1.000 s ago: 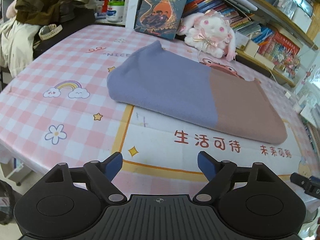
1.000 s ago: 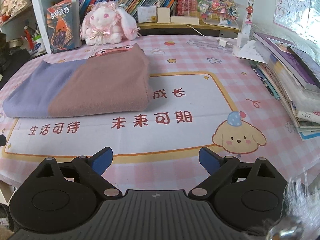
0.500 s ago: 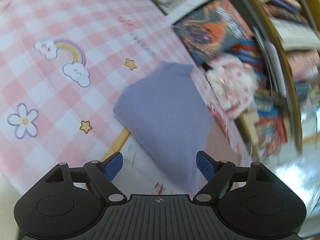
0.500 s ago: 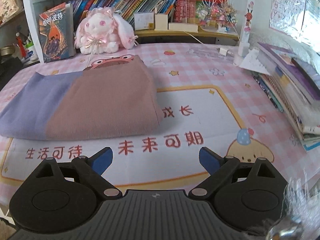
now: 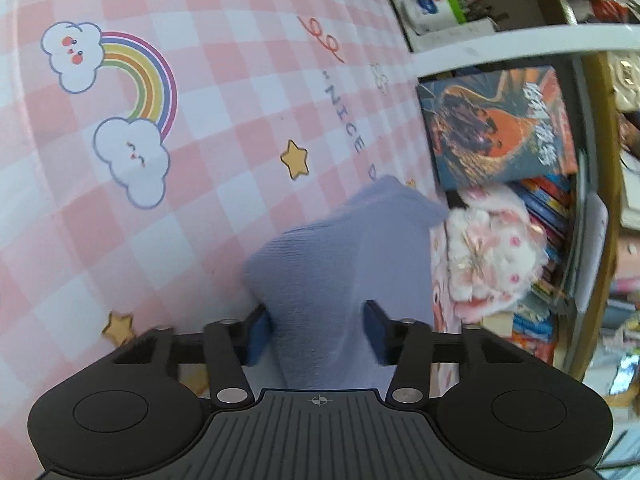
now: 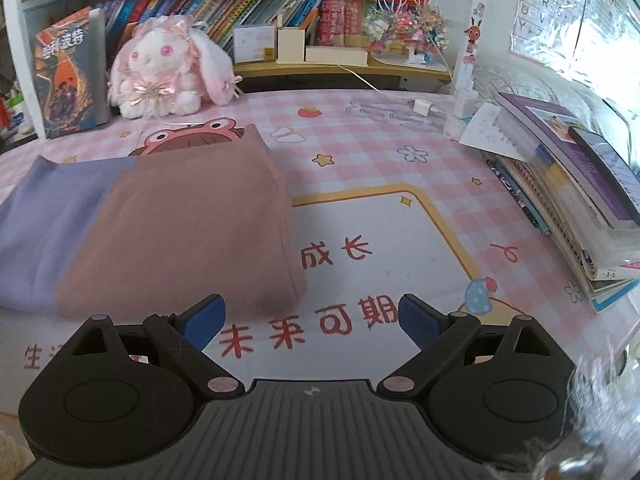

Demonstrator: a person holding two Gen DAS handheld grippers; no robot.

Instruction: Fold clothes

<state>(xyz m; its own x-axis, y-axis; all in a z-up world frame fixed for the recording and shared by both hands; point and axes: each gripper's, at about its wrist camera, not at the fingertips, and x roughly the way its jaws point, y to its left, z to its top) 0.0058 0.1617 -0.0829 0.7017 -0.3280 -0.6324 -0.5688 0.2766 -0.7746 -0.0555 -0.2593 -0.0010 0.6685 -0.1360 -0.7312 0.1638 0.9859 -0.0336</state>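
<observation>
The folded garment's purple end (image 5: pixel 344 280) is being clamped by the closing left gripper (image 5: pixel 316 330) (right gripper (image 6: pixel 310 320) wide open, empty), so a lift-and-fold over seems needed next.

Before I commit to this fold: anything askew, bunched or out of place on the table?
Only the garment itself: its lavender end is bunched and lifted between the closing left gripper, while the brown end lies flat before the open right gripper. Nothing spilled or damaged shows.
</observation>
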